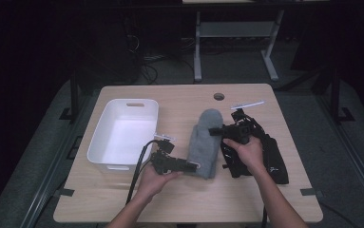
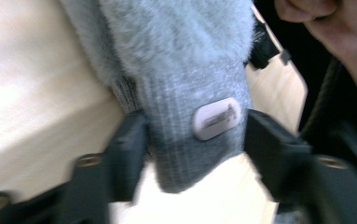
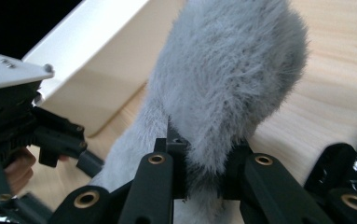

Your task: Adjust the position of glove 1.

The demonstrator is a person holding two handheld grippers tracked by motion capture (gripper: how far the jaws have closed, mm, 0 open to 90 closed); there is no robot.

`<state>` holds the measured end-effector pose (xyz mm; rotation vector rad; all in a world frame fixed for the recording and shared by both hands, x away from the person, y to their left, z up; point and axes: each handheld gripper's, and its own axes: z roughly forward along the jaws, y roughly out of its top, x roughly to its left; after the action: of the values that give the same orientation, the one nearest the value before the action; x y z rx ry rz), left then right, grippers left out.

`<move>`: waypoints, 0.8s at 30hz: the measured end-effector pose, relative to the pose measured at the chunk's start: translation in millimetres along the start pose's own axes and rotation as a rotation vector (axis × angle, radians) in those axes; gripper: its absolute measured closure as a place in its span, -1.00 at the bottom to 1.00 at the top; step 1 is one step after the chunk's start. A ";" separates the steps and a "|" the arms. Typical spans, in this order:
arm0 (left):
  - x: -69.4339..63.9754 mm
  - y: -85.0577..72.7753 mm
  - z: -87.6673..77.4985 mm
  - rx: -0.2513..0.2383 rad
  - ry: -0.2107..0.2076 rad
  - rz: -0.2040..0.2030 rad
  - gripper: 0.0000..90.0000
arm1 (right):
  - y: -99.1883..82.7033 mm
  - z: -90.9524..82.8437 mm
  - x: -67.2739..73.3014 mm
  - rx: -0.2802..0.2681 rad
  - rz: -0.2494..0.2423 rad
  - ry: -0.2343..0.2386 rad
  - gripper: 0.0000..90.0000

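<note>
So the grey fuzzy mitten (image 1: 205,142) is lying flat on the bench (image 1: 189,199), roughly mid-table, between the white bin (image 1: 122,135) on the left and a black glove (image 1: 270,161) on the right, under the person's right hand. Left tongs (image 1: 193,166) are at the knit cuff end: in the left gripper view the cuff w/ its little rubber tag (image 2: 216,118) sits between the jaws, but they stand apart, w/ a gap on the tag side, so not really clamping rn. Right tongs (image 1: 214,131) are pinched tight on the fluffy side of the mitten about halfway up, the right gripper view shows fur bunched between the closed jaws. Progress-wise, imo it's early: mitten isn't lifted, bin looks empty, black glove untouched. If it's headed for the bin (my guess), basically the whole carry is left. View differences: the high view gives the layout + the bin interior, but you can't judge the jaws from there. The left gripper view gets you the tag and ribbed cuff up close; the right gripper view shows the fur grip, plus the bin's outer wall and the left gripper behind.
</note>
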<state>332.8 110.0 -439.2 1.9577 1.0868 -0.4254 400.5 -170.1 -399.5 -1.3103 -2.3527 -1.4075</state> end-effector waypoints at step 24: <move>13.0 5.9 32.0 0.044 -0.101 -0.067 0.33 | -7.0 -3.8 -1.3 -0.018 -0.025 0.008 0.75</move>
<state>348.1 89.8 -463.3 1.9208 1.0884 -0.5830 395.1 -175.1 -402.6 -1.2824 -2.3649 -1.4411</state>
